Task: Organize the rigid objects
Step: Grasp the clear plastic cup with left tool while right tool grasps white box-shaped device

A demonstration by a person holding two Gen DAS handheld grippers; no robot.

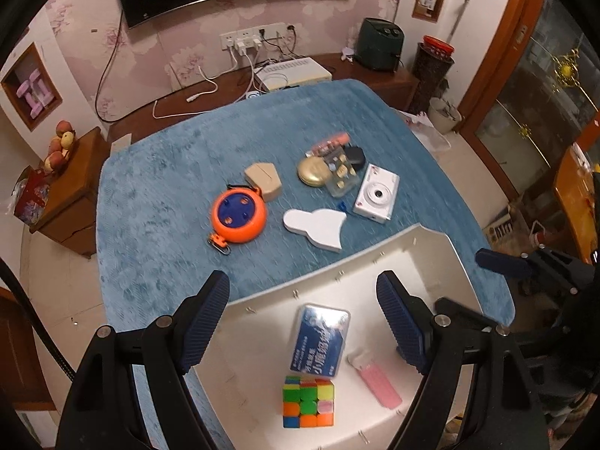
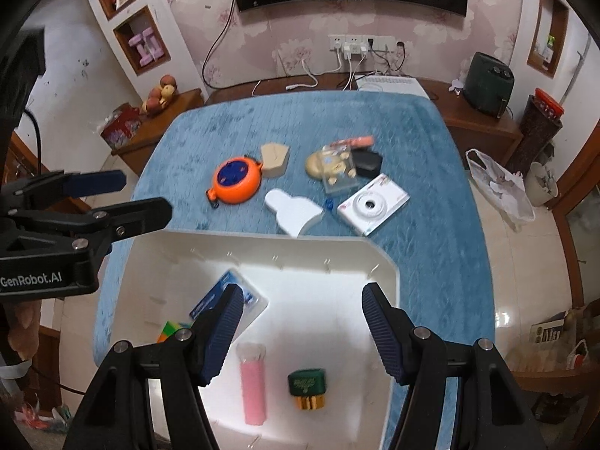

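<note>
Blue plush cloth is covering the desk [image 1: 157, 195], and a white bin [image 2: 378, 262] is sitting at its near edge, already taking in part of the sorting; inside it are lying a blue-labelled flat case [image 1: 321, 339], a colour cube [image 1: 308, 401], a pink tube [image 2: 254, 386] and a small green block with gold prongs [image 2: 308, 388] (this last one is showing only in the right wrist view). Both tools are hanging over the bin with nothing in them: the left gripper [image 1: 311, 322] is standing with its jaws well apart above the case and cube, and the right gripper [image 2: 302, 328] is likewise spread, its pads clear of the tube and the green block beneath. So the step in hand looks like the pause between a drop-off and the next fetch; well apart from the bin, out on the cloth, several things are waiting: an orange and blue reel [image 1: 238, 217], a tan wedge-shaped piece [image 1: 263, 180], a white bottle-shaped block [image 1: 315, 227] lying nearest the bin wall, a white compact camera [image 1: 376, 193], and a tight cluster of a gold round tin [image 1: 314, 172], a clear box [image 1: 341, 172] and a dark case [image 1: 355, 155] touching one another. The next move is probably calling for a forward reach to the white block or the camera, jaws kept wide; the cluster will likely be needing a careful single pick.
</note>
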